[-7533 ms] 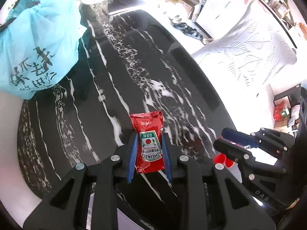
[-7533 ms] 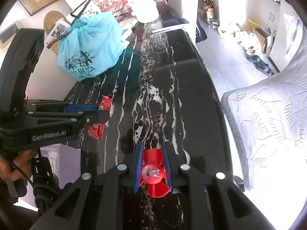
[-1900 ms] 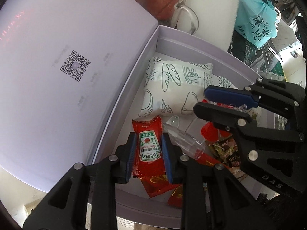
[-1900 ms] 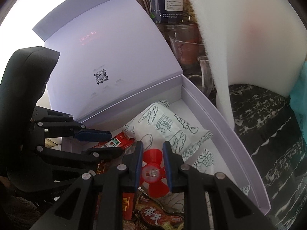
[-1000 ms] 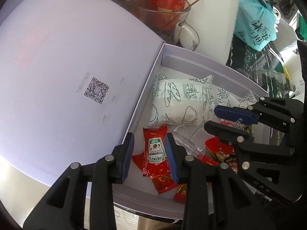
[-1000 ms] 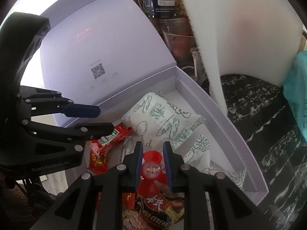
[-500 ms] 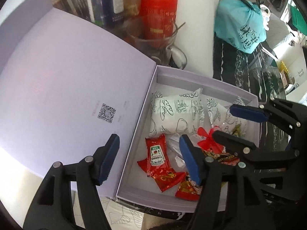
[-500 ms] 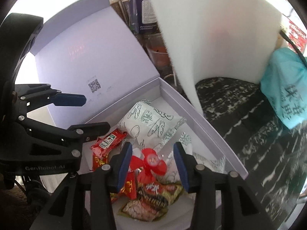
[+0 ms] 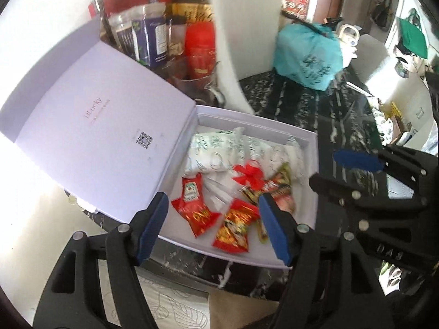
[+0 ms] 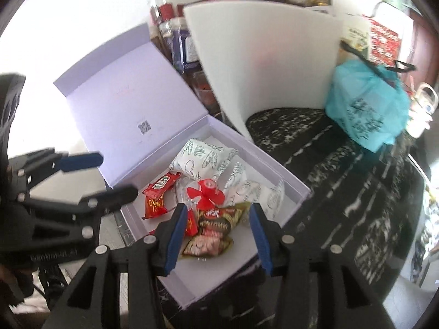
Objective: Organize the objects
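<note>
Left wrist view: the left gripper [image 9: 212, 226] is held wide open and empty above the lavender box [image 9: 311, 170], whose lid is propped open. The glossy ketchup packet [image 9: 192, 190] is seen lying inside, near the lid-side wall. The right gripper [image 10: 216, 234] is likewise spread, empty, above the red propeller toy [image 10: 207, 193] among crinkled wrappers.
</note>
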The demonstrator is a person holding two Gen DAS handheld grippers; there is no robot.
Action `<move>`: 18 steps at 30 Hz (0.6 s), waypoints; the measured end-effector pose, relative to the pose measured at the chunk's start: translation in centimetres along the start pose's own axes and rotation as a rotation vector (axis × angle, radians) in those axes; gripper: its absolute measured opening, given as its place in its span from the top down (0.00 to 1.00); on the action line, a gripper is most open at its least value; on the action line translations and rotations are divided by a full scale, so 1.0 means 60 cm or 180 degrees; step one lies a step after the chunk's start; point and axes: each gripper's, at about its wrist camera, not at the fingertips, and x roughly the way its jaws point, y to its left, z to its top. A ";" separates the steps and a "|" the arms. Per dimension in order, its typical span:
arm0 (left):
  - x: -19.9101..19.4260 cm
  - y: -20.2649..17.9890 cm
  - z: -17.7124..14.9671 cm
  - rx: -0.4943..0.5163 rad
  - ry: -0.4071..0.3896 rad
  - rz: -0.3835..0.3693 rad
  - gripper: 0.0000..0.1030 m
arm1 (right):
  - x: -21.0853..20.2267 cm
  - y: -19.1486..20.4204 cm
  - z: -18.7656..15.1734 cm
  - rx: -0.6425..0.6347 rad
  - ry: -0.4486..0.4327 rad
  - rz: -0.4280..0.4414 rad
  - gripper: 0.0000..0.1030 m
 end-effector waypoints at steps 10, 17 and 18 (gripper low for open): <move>-0.086 -0.021 -0.026 0.0022 -0.0186 0.0032 0.28 | -0.095 0.010 -0.044 0.0200 -0.0210 -0.0220 0.46; -0.148 -0.012 -0.046 0.0089 -0.0269 -0.0066 0.22 | -0.167 0.051 -0.076 0.0225 -0.0344 -0.0511 0.36; -0.157 -0.010 -0.051 0.0109 -0.0259 -0.0090 0.22 | -0.179 0.059 -0.081 0.0249 -0.0377 -0.0568 0.33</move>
